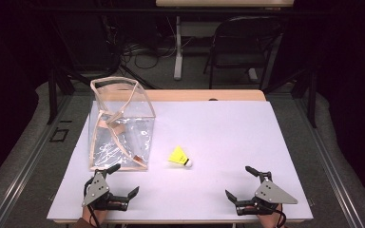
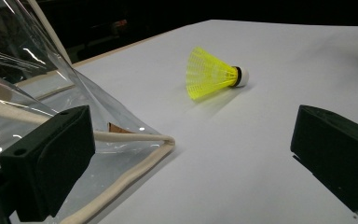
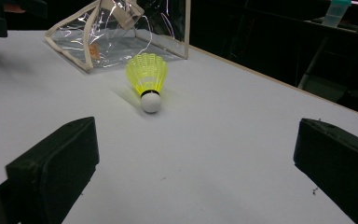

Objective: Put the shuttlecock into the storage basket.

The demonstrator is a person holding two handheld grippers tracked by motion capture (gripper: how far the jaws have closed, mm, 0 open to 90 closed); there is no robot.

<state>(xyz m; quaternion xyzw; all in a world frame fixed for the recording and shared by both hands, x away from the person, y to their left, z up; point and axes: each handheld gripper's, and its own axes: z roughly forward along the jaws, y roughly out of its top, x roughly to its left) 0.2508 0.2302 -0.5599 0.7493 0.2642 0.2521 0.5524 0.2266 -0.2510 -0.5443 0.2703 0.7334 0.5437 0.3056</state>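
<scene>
The left claw (image 1: 122,181) rests at the near edge of the counter (image 1: 228,128) with its jaws spread wide and nothing between them; in the left gripper view one jaw stands just in front of the near corner of the clear bag (image 2: 51,93), apart from its cream trim. The right claw (image 1: 241,183) sits at the near edge as well, well to the right of the bag, jaws likewise spread and empty. The yellow shuttlecock (image 1: 180,156) lies on its side on the counter just to the right of the bag's near right corner, between the two claws and beyond both; its white cork (image 3: 150,101) points toward the right claw and its skirt toward the bag. The bag (image 1: 121,124) stands upright with its mouth open at the top. Judged from this layout, the work is at its opening step: approach, with no item yet gripped. The next move likely calls for the right claw to advance to the shuttlecock and close on it near the cork, while the left claw steadies the bag's rim so that the mouth remains open for insertion.
</scene>
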